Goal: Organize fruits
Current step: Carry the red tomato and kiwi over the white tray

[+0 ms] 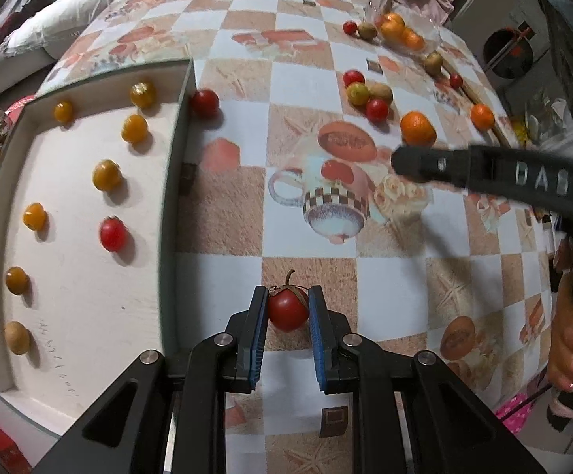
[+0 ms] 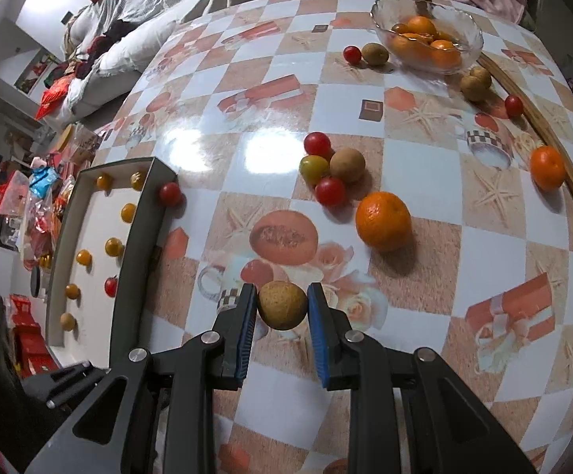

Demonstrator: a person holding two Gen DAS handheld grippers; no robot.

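The left gripper (image 1: 287, 312) holds a red tomato (image 1: 287, 310) between its blue pads (image 1: 260, 328); the jaws are closed to the width of the fruit, and both pads touch its sides. The tomato sits low in the centre of the left wrist view, stem pointing up, over the checked tablecloth (image 1: 310, 91).

The right gripper (image 2: 282, 310) holds a round brown fruit (image 2: 282, 305) in the same manner, jaws narrowed onto it, low in the centre of the right wrist view.

A shallow white tray (image 1: 170, 166) with a dark rim occupies the left side of the left wrist view. Inside it lie several yellow tomatoes (image 1: 106, 175), one red tomato (image 1: 112, 234) near the middle, and a brown fruit (image 1: 17, 337) at the lower left. Another red tomato (image 1: 204, 103) rests on the cloth, touching the outside of the tray's upper right corner.

In the right wrist view, a large orange (image 2: 383, 220) lies right of centre. Just above and left of it sits a cluster of two red tomatoes, one yellow-green tomato (image 2: 314, 168) and one brown fruit, all touching or nearly so. A smaller orange (image 2: 547, 168) lies at the right edge. A glass bowl (image 2: 472, 45) at the upper right contains oranges; a kiwi-like fruit (image 2: 375, 54) and a red tomato lie just left of it.

In the left wrist view, the person's right hand (image 1: 571, 339) shows at the right edge.
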